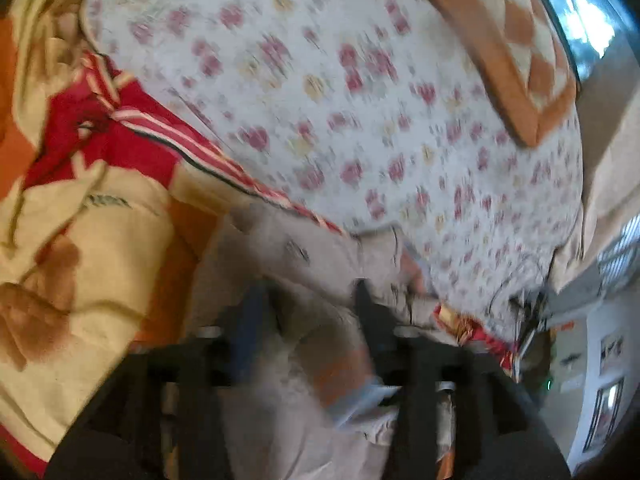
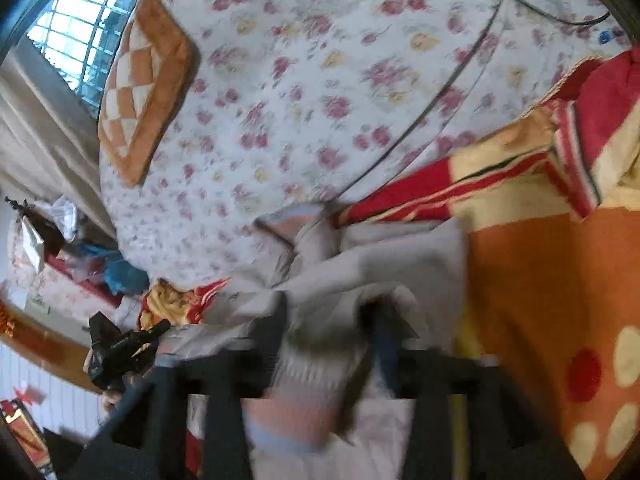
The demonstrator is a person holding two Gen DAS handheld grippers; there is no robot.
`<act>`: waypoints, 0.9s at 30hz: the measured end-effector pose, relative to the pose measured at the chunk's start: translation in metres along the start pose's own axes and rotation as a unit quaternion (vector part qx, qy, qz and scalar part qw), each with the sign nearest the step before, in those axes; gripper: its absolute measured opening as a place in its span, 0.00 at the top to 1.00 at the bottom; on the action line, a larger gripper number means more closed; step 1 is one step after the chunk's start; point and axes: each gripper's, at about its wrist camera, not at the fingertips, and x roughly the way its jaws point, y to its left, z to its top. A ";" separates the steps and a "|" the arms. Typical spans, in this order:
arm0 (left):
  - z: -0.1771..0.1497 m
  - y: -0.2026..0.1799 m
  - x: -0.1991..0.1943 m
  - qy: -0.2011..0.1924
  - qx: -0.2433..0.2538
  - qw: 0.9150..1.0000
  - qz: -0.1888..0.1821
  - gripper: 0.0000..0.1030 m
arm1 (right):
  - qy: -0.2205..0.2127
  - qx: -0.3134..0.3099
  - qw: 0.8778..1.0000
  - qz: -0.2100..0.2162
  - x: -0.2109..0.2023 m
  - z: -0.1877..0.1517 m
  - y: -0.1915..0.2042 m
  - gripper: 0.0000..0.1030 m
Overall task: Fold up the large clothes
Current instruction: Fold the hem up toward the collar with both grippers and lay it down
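Left wrist: both tongs [image 1: 310, 308] [image 2: 330, 320] gape over grey garment [image 1: 280, 264], gripping nothing, on floral bedsheet [image 1: 320, 80] beside barred window [image 2: 80, 20]

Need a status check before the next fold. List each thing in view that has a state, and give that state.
Grey garment: crumpled on the bed, unfolded, lying between both grippers' fingers.
Left gripper: jaws apart, not pinching the cloth.
Right gripper: jaws apart, cloth loose between them.
Red and orange blanket: rumpled, bunched beside the garment.
Checked orange pillow: lying flat on the floral sheet.
Floral sheet: spread over the bed.
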 end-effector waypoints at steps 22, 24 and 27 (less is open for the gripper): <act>-0.044 0.028 0.036 0.013 0.055 0.985 0.162 0.21 | 0.086 -0.158 0.968 -0.178 0.129 -0.012 0.041 0.40; -0.039 0.030 0.033 0.008 0.056 0.985 0.164 0.21 | 0.067 -0.195 0.966 -0.154 0.117 -0.017 0.067 0.39; -0.036 0.027 0.026 -0.011 0.064 0.983 0.170 0.21 | 0.055 -0.240 0.965 -0.095 0.113 -0.031 0.108 0.27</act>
